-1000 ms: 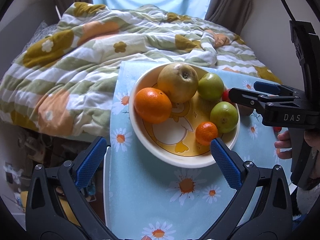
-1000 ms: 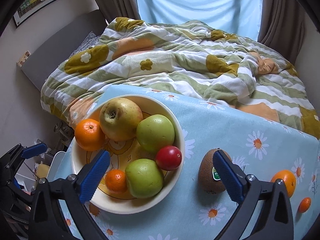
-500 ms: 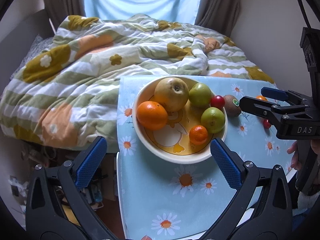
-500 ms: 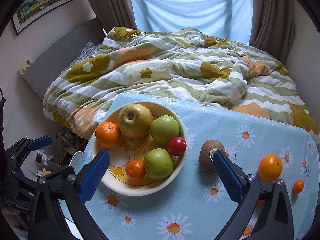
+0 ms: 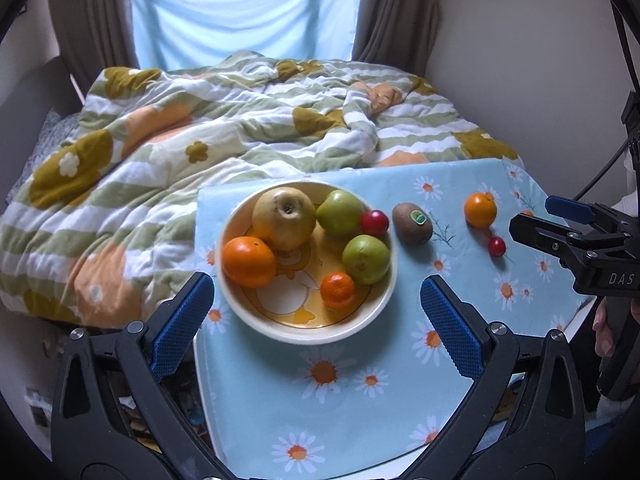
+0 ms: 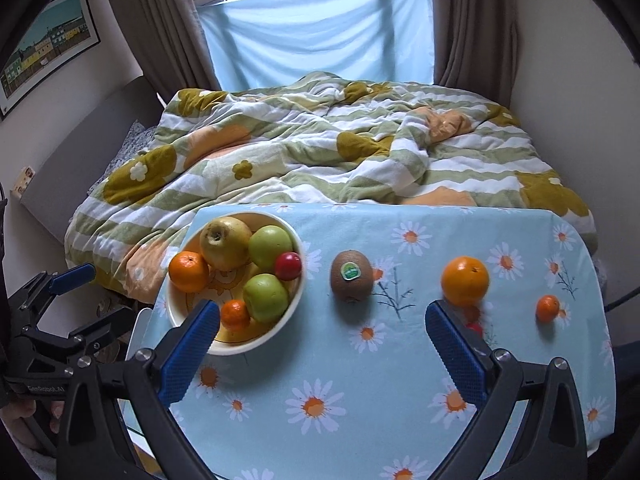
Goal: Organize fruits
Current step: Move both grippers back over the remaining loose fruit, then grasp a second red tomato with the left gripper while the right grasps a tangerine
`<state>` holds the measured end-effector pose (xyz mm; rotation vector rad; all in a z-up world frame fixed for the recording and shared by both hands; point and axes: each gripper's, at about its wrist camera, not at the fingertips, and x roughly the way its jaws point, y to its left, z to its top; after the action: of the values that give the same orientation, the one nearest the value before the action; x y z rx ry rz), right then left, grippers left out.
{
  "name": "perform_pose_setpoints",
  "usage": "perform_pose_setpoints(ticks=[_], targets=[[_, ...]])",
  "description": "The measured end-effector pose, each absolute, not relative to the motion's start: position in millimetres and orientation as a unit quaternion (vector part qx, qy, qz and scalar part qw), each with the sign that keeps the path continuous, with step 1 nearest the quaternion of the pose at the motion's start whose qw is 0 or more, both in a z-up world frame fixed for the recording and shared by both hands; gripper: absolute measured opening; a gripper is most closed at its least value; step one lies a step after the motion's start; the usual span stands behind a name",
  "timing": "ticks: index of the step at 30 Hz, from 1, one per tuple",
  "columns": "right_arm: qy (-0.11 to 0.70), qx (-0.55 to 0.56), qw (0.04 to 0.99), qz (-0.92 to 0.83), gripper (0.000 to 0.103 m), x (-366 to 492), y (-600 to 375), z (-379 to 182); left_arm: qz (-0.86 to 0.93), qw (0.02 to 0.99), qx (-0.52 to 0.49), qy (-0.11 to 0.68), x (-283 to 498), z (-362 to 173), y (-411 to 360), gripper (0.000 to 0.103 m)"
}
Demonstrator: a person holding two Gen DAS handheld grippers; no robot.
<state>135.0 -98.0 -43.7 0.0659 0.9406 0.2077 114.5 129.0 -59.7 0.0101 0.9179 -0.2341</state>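
A cream bowl (image 5: 386,280) (image 6: 176,316) on the daisy tablecloth holds a yellow apple (image 5: 284,218), two green apples, an orange (image 5: 249,262), a mandarin (image 5: 338,290) and a small red fruit (image 5: 375,222). Loose on the cloth lie a kiwi (image 6: 351,276) (image 5: 412,223), an orange (image 6: 465,281) (image 5: 480,210), a mandarin (image 6: 547,308) and a small red fruit (image 5: 497,246). My left gripper (image 5: 316,320) is open and empty, raised in front of the bowl. My right gripper (image 6: 322,344) is open and empty, raised in front of the kiwi.
The table (image 6: 360,400) stands against a bed with a rumpled striped flower duvet (image 6: 320,152). Curtains and a blue cloth hang at the window behind. A wall runs along the right side. The table's left edge drops to cluttered floor.
Both grippers have pulled back and up from the bowl. More of the table shows, with the kiwi, orange, mandarin and red fruit on the right. Nothing was picked up.
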Motion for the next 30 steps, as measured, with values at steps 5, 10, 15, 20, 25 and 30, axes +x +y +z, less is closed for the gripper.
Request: perform_pose_setpoints(ticks=[5, 10, 15, 20, 25, 30], targets=[[0.446, 0.017, 0.891, 0.088, 0.102, 124, -145, -42, -0.115, 0.893, 0.008, 0.435, 112, -56, 82, 0.103], [0.456, 0.025, 0.887, 0.071, 0.102, 123, -206, -51, -0.109, 0.894, 0.011, 0.435, 113, -57, 25, 0.103], [0.471, 0.028, 0.879, 0.071, 0.102, 130, -260, -65, -0.112, 0.887, -0.007, 0.448, 117, -71, -27, 0.103], [0.480, 0.020, 0.874, 0.070, 0.102, 138, -300, -84, -0.124, 0.877, -0.012, 0.464, 121, -95, -79, 0.103], [0.484, 0.012, 0.872, 0.077, 0.102, 143, -327, -101, -0.145, 0.865, -0.007, 0.480, 124, -122, -119, 0.103], [0.486, 0.008, 0.870, 0.080, 0.102, 154, -343, -120, -0.161, 0.854, 0.001, 0.494, 133, -150, -146, 0.096]])
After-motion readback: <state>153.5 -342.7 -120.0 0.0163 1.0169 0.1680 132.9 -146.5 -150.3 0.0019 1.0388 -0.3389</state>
